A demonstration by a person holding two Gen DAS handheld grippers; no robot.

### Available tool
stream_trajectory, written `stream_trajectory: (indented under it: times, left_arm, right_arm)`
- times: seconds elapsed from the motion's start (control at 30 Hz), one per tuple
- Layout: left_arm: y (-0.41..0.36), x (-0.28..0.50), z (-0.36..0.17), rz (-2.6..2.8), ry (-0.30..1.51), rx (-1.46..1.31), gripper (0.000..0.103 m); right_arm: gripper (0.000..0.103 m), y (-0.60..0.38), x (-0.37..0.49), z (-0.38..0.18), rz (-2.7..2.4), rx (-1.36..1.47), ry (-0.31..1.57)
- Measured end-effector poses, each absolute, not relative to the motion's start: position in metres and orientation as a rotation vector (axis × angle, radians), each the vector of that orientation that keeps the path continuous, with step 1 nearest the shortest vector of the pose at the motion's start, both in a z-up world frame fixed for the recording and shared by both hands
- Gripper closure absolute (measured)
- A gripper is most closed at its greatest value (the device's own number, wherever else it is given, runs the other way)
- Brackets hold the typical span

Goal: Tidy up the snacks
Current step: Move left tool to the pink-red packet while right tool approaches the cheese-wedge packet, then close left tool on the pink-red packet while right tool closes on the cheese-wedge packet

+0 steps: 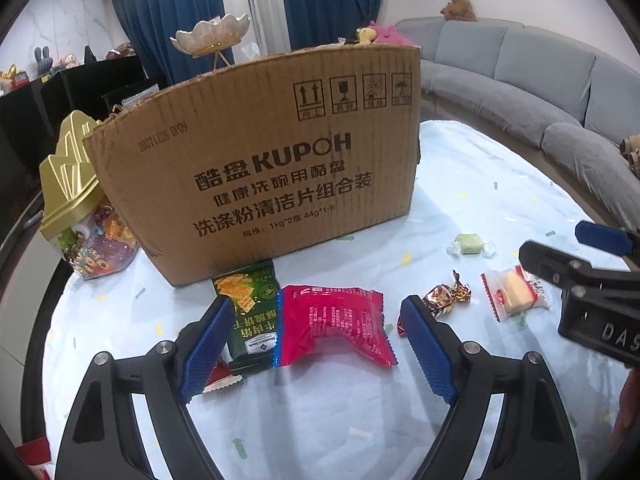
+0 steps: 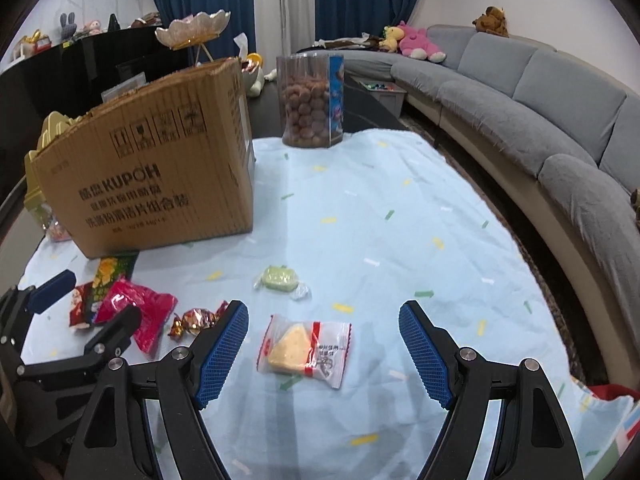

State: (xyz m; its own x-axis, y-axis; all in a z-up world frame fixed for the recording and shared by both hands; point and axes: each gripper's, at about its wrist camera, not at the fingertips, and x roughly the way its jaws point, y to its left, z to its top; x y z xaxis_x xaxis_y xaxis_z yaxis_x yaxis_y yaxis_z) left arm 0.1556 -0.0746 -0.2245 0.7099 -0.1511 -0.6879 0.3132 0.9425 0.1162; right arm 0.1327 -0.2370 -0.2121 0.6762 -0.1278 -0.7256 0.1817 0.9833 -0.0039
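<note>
A KUPOH cardboard box (image 1: 256, 160) (image 2: 160, 184) stands at the back left of the light-blue cloth. In front of it lie a red packet (image 1: 332, 328) (image 2: 136, 312) and a green cracker packet (image 1: 248, 304). My left gripper (image 1: 316, 308) is open just above them, and both lie between its fingers, untouched. A foil candy (image 1: 444, 296) (image 2: 194, 318) and a green wrapped candy (image 1: 470, 244) (image 2: 280, 278) lie to the right. My right gripper (image 2: 322, 312) is open around a clear packet with a yellow wedge (image 2: 308, 348) (image 1: 514, 292), pads apart from it.
A gold-lidded jar of sweets (image 1: 76, 208) stands left of the box. A clear jar of brown balls (image 2: 310, 100) stands at the cloth's far edge. A grey sofa (image 2: 520, 100) curves along the right. A small red-and-white packet (image 1: 218, 380) lies under the left finger.
</note>
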Motion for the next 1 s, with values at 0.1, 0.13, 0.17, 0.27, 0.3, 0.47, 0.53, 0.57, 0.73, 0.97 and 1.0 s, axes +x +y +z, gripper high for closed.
stream_trajectory:
  times: [0.1,0.13,0.17,0.27,0.3,0.47,0.53,0.57,0.73,0.97,1.0]
  left_arm:
    - [-0.074,0.16,-0.228,-0.264,0.747,0.214,0.019]
    - [-0.074,0.161,-0.23,-0.265,0.752,0.211,0.019]
    - [-0.074,0.162,-0.232,-0.264,0.756,0.214,0.019]
    - [-0.075,0.164,-0.237,-0.266,0.768,0.209,0.02]
    - [-0.074,0.165,-0.237,-0.267,0.77,0.205,0.02]
    - [-0.072,0.17,-0.24,-0.271,0.783,0.178,0.021]
    - [-0.073,0.173,-0.242,-0.273,0.79,0.173,0.022]
    - [-0.073,0.174,-0.242,-0.273,0.792,0.17,0.022]
    - [-0.074,0.178,-0.246,-0.273,0.819,0.159,0.028]
    - [-0.075,0.182,-0.248,-0.258,0.832,0.168,0.038]
    - [-0.076,0.181,-0.248,-0.258,0.831,0.17,0.042]
  right_arm:
    - [0.024,-0.236,0.135,-0.218,-0.175,0.067,0.828]
    - [0.024,-0.236,0.136,-0.22,-0.177,0.07,0.833]
    - [0.024,-0.236,0.137,-0.222,-0.177,0.074,0.839]
    - [0.024,-0.235,0.138,-0.227,-0.184,0.066,0.852]
    - [0.024,-0.235,0.139,-0.229,-0.185,0.063,0.855]
    - [0.024,-0.233,0.142,-0.237,-0.179,0.062,0.879]
    - [0.024,-0.232,0.144,-0.241,-0.178,0.062,0.889]
    - [0.024,-0.232,0.145,-0.244,-0.177,0.061,0.897]
    - [0.024,-0.234,0.148,-0.251,-0.182,0.069,0.924]
    - [0.024,-0.235,0.151,-0.252,-0.181,0.069,0.919]
    - [0.024,-0.235,0.151,-0.253,-0.181,0.07,0.919]
